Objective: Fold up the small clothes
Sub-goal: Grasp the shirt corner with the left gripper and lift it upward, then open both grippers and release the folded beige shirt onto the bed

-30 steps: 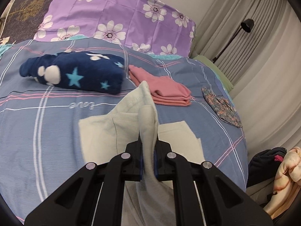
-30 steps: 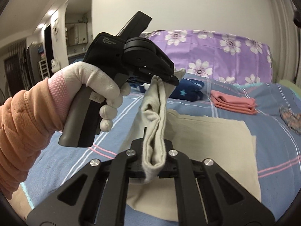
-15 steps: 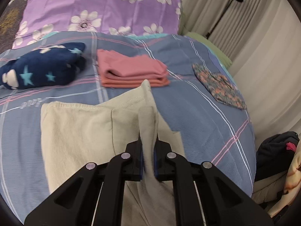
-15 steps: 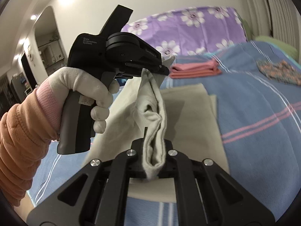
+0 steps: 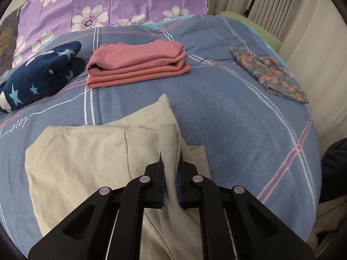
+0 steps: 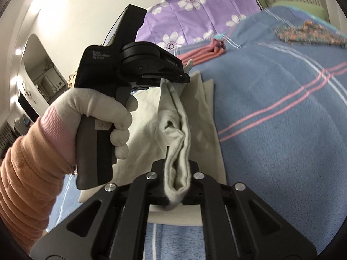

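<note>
Both your grippers clamped on beige cloth point(image 5: 91, 158): left gripper point(image 5: 170, 186) pinches bunched edge, right gripper point(image 6: 176, 184) pinches thick fold. Rest lies on bed point(image 5: 227, 117) beyond fingers. Soft, light, limp; keep hold at edges, near corners.

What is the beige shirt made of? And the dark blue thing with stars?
The beige shirt looks like soft cotton knit: matte, with a stitched hem, and it droops limply where it is lifted. The dark blue thing with stars looks like plush fleece, probably synthetic: its surface is fuzzy and it bulges thickly where it is rolled.
</note>
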`<state>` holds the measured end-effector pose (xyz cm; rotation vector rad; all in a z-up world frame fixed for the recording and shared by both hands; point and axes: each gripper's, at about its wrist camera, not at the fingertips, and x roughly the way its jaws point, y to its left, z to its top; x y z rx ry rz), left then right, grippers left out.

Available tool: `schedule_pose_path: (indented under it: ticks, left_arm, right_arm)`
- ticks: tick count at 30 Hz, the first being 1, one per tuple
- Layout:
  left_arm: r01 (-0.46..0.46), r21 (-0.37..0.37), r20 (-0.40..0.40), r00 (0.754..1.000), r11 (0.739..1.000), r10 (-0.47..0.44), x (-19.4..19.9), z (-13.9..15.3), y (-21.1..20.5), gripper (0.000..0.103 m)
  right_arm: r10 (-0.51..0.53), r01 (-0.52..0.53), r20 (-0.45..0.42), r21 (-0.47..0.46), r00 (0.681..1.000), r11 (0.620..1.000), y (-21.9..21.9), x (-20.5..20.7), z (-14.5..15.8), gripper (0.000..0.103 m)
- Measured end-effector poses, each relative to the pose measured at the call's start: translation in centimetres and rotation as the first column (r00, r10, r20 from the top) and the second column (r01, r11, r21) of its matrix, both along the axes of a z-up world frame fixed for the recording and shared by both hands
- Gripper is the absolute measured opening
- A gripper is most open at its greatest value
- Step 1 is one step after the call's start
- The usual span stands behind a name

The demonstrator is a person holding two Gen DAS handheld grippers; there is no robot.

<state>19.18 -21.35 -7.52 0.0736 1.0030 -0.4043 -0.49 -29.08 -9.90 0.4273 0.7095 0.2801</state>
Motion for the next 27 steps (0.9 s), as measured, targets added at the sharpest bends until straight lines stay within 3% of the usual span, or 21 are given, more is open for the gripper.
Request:
schedule_pose_path:
  ticks: [2, 5, 7, 10, 12, 15, 19, 23, 27]
  left_arm:
    - [0.008, 0.019, 0.005, 1.0, 1.0, -0.008, 0.1, -0.4, -0.5, 0.01]
    - [0.043, 0.0, 0.04, 0.998, 0.999, -0.043, -0.2, 0.1, -0.7, 0.022]
    - [0.035, -0.015, 0.097, 0.995, 0.999, -0.034, -0.7, 1.4, -0.3, 0.036]
    - [0.006, -0.002, 0.213, 0.977, 1.0, -0.005, -1.9, 4.3, 1.3, 0.041]
    - [0.008, 0.005, 0.268, 0.963, 1.0, -0.009, -3.6, 5.7, 3.1, 0.051]
    - [0.049, 0.042, 0.312, 0.948, 0.998, -0.059, -7.8, 6.3, 6.2, 0.053]
    - [0.08, 0.066, 0.283, 0.954, 0.995, -0.096, -14.5, 4.8, 11.3, 0.056]
    - [0.058, 0.067, 0.251, 0.965, 0.996, -0.073, -20.4, 2.9, 15.1, 0.06]
    - [0.067, 0.097, 0.219, 0.972, 0.993, -0.087, -23.7, 0.5, 16.9, 0.063]
  right_arm:
    - [0.001, -0.001, -0.019, 0.027, 1.0, 1.0, -0.5, 0.4, -0.4, 0.004]
    - [0.011, -0.008, -0.054, 0.067, 0.998, 0.998, -0.9, 0.8, -1.4, 0.004]
    - [0.019, -0.01, -0.088, 0.105, 0.996, 0.994, -1.4, 1.1, -2.4, 0.005]
    - [0.033, -0.012, -0.117, 0.176, 0.993, 0.984, -2.2, 1.5, -3.1, 0.005]
    - [0.039, -0.015, -0.118, 0.193, 0.992, 0.981, -2.3, 1.6, -3.2, 0.005]
    - [0.04, -0.016, -0.12, 0.197, 0.992, 0.98, -2.3, 1.6, -3.3, 0.005]
    - [0.049, -0.017, -0.133, 0.227, 0.99, 0.974, -2.7, 1.9, -3.6, 0.006]
    - [0.053, -0.016, -0.147, 0.241, 0.988, 0.97, -2.9, 1.9, -3.4, 0.006]
    - [0.052, -0.019, -0.136, 0.233, 0.989, 0.972, -2.6, 1.9, -2.6, 0.005]
